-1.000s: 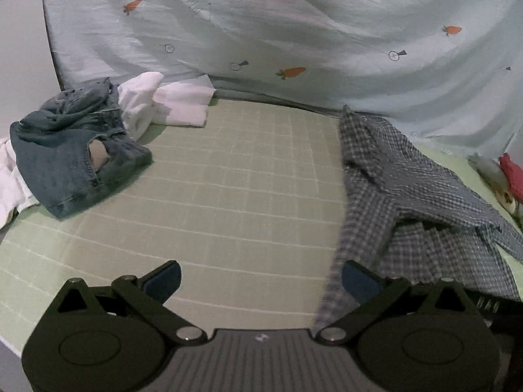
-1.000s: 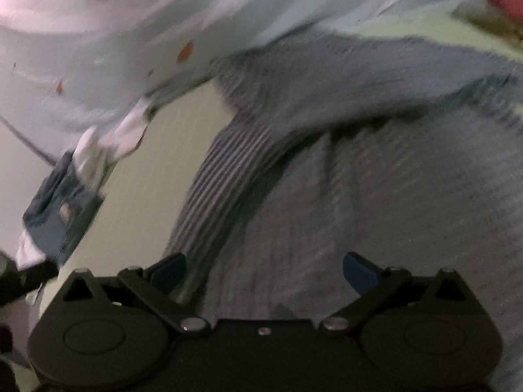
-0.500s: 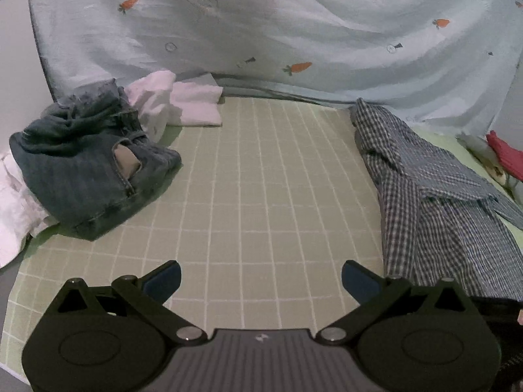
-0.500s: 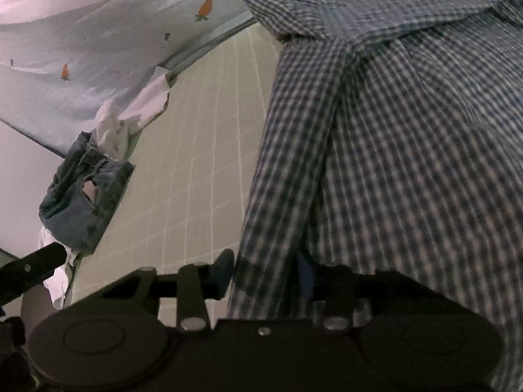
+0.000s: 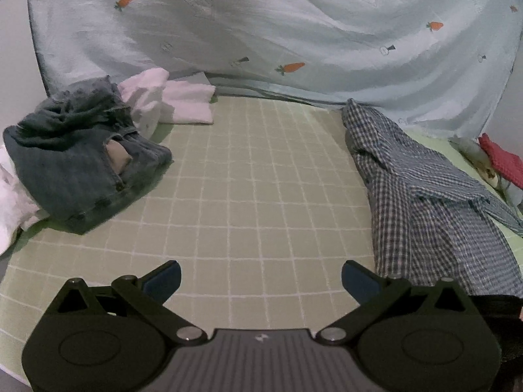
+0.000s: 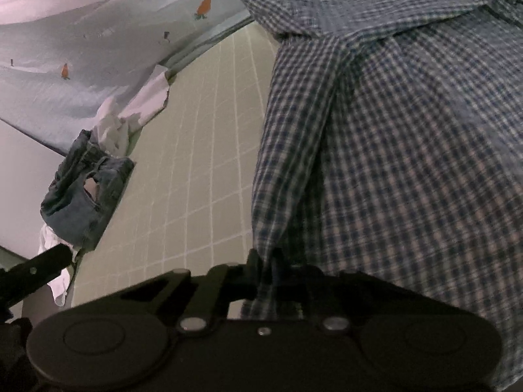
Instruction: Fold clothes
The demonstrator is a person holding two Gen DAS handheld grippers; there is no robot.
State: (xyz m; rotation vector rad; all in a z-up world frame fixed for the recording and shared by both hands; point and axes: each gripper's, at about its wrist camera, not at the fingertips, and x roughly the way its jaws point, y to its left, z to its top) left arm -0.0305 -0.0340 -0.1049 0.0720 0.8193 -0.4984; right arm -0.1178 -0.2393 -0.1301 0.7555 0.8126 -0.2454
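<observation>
Pale blue carrot-print sheet [image 5: 294, 32] drapes across the whole back, its lower edge meeting the green grid-pattern mat [image 5: 248, 189]. Mat is the working surface; wide bare strip runs down its middle from the sheet to the left hand-held gripper [image 5: 260, 281].

Checked shirt [image 5: 434, 202] lies rumpled along the mat's right side, left edge running roughly straight toward the camera; far end nearly touches the sheet. In the right wrist view the shirt [image 6: 408, 150] fills most of the frame, a long fold ridge running down to the fingers.

Jeans [image 5: 78, 163] bunched at the mat's left edge, well apart from the shirt. White clothes [image 5: 176, 101] piled behind and beside the jeans, against the sheet. Something red [image 5: 500, 160] at far right edge, can't tell what.

Left hand-held gripper: jaws spread wide, nothing between them, hovering over bare mat just left of the shirt's near hem.

Right hand-held gripper [image 6: 268, 261]: jaws closed tight, pinching the shirt's near-left edge.
</observation>
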